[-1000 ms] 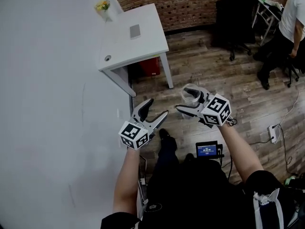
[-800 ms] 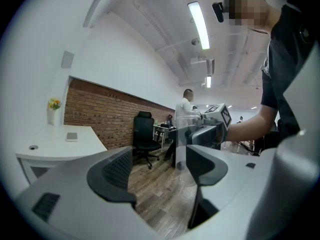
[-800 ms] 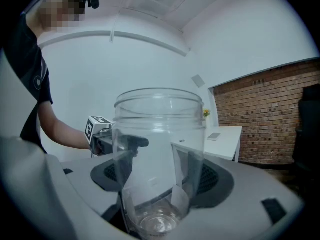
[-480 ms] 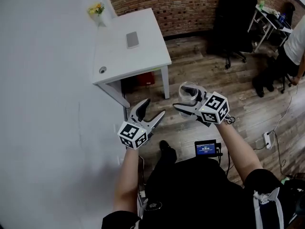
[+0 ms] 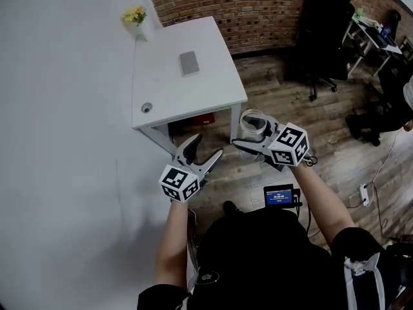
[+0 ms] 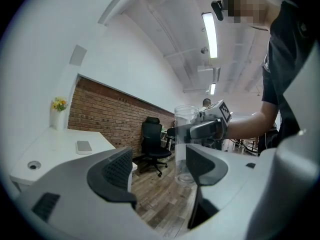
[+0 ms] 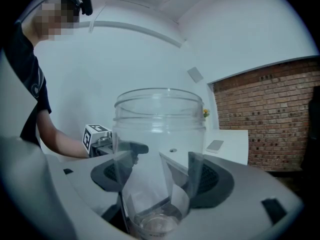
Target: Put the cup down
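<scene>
– Since you have the head view before you, what lies nearest?
– Two bare forearms reach out from a dark top. Just past the lap is a small screen (image 5: 279, 196) lit blue. I cannot tell what it rests on.

– And the tools?
– The left gripper (image 5: 209, 146) is at the left, its jaws standing apart and gripping nothing. Its own view shows only floor and room through the gap. The right gripper (image 7: 162, 176) is clamped on the cup (image 5: 253, 126), with one pad on each side of its lower wall.

– What sort of cup?
– It is clear and tall with a ridged rim, held upright with the mouth up. It hangs in the air above the wood floor (image 5: 310, 128), touching nothing but the pads. In the head view it sits just right of the near leg of the white table (image 5: 193, 95), off the tabletop.

– How do the grippers stand to each other?
– They are side by side, near but apart, both aimed forward and slightly inward.

– What is on that table?
– A round fitting (image 5: 146, 107) sits near its front left edge. A grey slab (image 5: 188, 63) lies flat further back. Yellow flowers (image 5: 135, 15) stand at the far left corner, by the pale wall.

– Beyond that?
– A brick wall (image 5: 258, 5) runs behind the table. A black office chair (image 5: 322, 24) stands well to the table's right.
</scene>
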{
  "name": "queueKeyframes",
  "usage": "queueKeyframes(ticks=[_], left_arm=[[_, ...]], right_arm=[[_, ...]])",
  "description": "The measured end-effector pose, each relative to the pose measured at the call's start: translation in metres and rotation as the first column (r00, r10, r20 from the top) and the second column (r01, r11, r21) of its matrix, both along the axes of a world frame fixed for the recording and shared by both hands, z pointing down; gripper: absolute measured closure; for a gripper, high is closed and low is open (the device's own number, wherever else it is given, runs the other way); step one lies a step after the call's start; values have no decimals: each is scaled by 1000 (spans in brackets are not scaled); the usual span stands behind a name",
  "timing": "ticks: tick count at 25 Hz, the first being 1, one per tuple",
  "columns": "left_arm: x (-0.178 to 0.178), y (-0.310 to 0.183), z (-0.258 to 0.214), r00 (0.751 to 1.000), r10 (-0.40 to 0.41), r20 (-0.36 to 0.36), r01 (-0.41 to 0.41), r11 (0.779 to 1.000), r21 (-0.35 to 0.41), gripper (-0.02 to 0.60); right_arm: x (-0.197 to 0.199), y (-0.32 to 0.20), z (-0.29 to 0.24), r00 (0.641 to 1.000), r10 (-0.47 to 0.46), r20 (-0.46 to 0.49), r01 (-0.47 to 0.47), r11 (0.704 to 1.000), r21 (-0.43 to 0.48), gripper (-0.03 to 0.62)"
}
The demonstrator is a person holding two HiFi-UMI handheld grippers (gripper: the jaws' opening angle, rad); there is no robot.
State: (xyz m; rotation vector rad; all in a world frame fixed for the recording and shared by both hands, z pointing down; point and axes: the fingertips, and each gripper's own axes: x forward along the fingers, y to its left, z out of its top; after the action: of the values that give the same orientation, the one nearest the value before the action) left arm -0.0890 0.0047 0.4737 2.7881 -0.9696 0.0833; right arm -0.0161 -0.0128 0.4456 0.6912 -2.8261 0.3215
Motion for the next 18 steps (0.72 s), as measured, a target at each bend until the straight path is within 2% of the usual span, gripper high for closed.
queueKeyframes(ticks=[5, 12, 18], left_arm=[[-4, -8, -2, 1000, -13, -9, 13, 1000, 4, 241], [-21, -22, 9, 1000, -2, 10, 2, 1000, -26, 241], [-21, -30, 11, 1000, 4, 12, -4, 1000, -31, 241]], right_arm=[[-3, -7, 3, 1000, -11, -20, 11, 1000, 5, 238], [-18, -26, 10, 1000, 12, 12, -11, 1000, -29, 238], [-19, -37, 14, 999, 28, 28, -27, 999, -45, 238]])
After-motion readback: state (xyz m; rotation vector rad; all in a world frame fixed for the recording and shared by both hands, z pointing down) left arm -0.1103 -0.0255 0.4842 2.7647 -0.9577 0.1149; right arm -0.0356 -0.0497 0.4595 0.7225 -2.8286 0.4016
